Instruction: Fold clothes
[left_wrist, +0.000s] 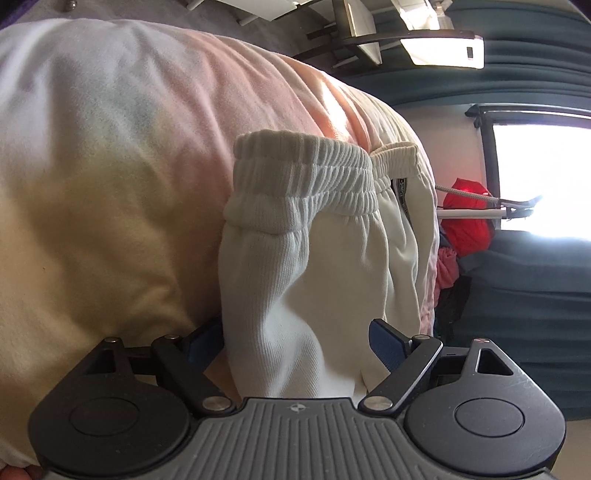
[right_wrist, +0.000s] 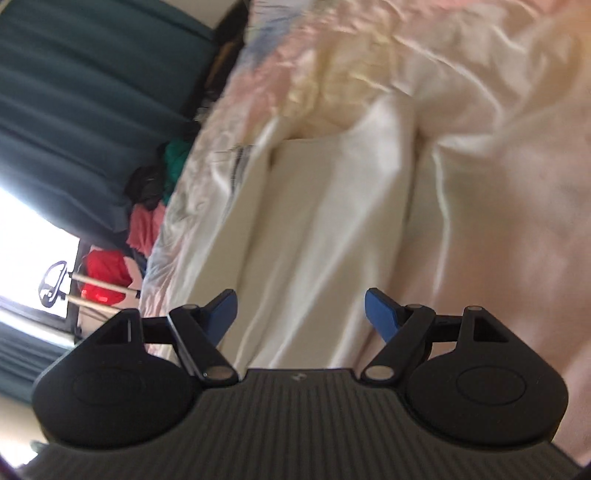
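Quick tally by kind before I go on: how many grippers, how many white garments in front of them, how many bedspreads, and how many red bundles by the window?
Grippers: 2, left gripper and right gripper, both open
White garments: 1, the white sweatpants
Bedspreads: 1, the pastel bedspread
Red bundles: 1, the red bundle by the window
Total: 5

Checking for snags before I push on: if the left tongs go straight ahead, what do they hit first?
The white garment. It already sits between the open left tongs, so straight on they would likely meet its ribbed waistband, with the pastel bedding behind.
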